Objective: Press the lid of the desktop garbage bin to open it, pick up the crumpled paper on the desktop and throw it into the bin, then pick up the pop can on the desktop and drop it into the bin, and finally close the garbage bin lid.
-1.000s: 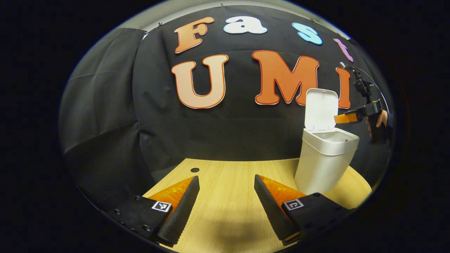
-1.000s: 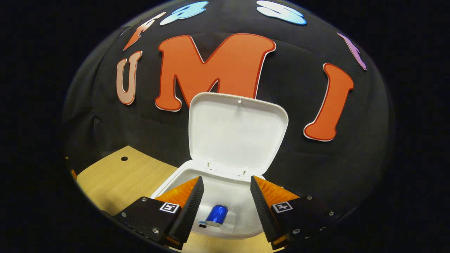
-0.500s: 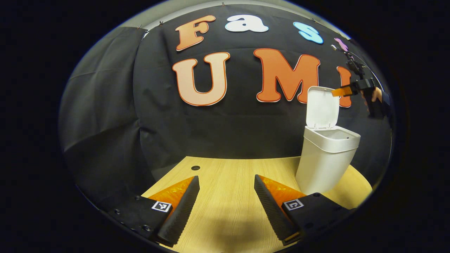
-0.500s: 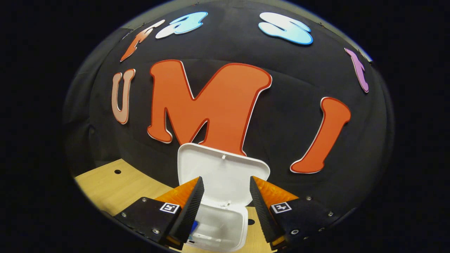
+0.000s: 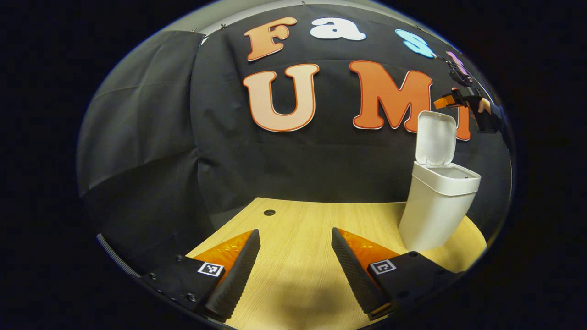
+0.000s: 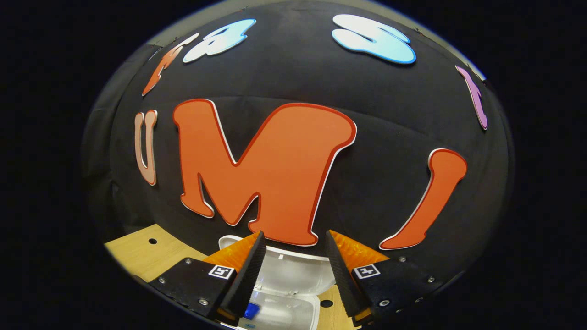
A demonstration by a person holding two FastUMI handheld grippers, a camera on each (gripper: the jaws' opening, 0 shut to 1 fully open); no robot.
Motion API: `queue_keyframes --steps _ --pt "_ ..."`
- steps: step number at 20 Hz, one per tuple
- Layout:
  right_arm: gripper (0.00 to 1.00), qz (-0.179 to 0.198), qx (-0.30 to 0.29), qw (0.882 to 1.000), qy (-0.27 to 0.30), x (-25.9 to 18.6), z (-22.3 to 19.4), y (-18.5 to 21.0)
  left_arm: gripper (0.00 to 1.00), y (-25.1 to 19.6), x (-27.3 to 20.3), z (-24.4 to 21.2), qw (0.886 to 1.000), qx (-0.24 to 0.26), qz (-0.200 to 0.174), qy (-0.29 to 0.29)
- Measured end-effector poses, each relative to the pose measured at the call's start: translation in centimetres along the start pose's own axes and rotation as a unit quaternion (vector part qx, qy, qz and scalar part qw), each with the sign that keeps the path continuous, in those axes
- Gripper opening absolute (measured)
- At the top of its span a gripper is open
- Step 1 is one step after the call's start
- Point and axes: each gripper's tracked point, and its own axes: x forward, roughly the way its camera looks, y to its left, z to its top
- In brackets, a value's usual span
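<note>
- The white garbage bin (image 5: 438, 206) stands upright on the pale wooden worktop (image 5: 302, 238), close to the black cloth wall behind it.
- Its lid (image 5: 435, 139) stands raised, hinged at the bin's back rim, so the bin's mouth is uncovered.
- In the left gripper view, the left tool (image 5: 296, 263) hangs low over the worktop, well to the left of the bin; its fingers are spread wide with nothing between them.
- In that same view, the right tool (image 5: 442, 101), held in a person's hand (image 5: 482, 106), is in the air just above the top edge of the bin's lid and apart from it.
- In the right gripper view, the right tool (image 6: 293, 263) looks down past the lid (image 6: 293, 270) into the bin; its fingers are spread wide and empty.
- A bit of the blue pop can (image 6: 250, 311) shows inside the bin, beside the tool's left finger.
- A small round hole (image 5: 269, 212) marks the worktop to the left of the bin.
</note>
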Motion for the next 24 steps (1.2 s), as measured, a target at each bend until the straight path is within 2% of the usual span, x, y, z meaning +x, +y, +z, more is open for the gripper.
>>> queue_keyframes --steps 3,7,8,9,13,16,24 --pt "0.79 -0.009 0.008 1.0 0.012 1.7 -0.5 0.1 0.99 1.1 -0.3 -0.7 1.0 -0.001 0.015 0.006" --pt "0.78 0.004 0.02 0.999 0.026 1.3 -1.0 0.6 0.99 2.2 -0.2 -1.3 0.999 -0.01 0.027 0.014" --pt "0.78 0.009 0.023 0.999 0.03 0.8 -1.3 0.7 0.95 2.1 -0.1 -1.3 0.999 -0.01 0.027 0.016" --pt "0.77 0.015 0.026 0.999 0.034 0.2 -1.5 1.0 1.0 2.1 0.1 -1.2 0.999 -0.008 0.027 0.016" --pt "0.77 0.038 0.043 0.997 0.054 -2.3 -3.4 1.8 1.0 0.6 0.7 -0.4 1.0 0.005 0.008 0.01" --pt "0.77 0.049 0.045 0.993 0.097 -3.7 -7.6 2.8 0.99 -0.7 0.8 -0.2 1.0 0.011 -0.008 0.009" --pt "0.78 0.061 0.059 0.985 0.153 -7.1 -13.2 4.7 0.99 -1.8 0.3 0.7 0.999 0.021 -0.034 0.004"
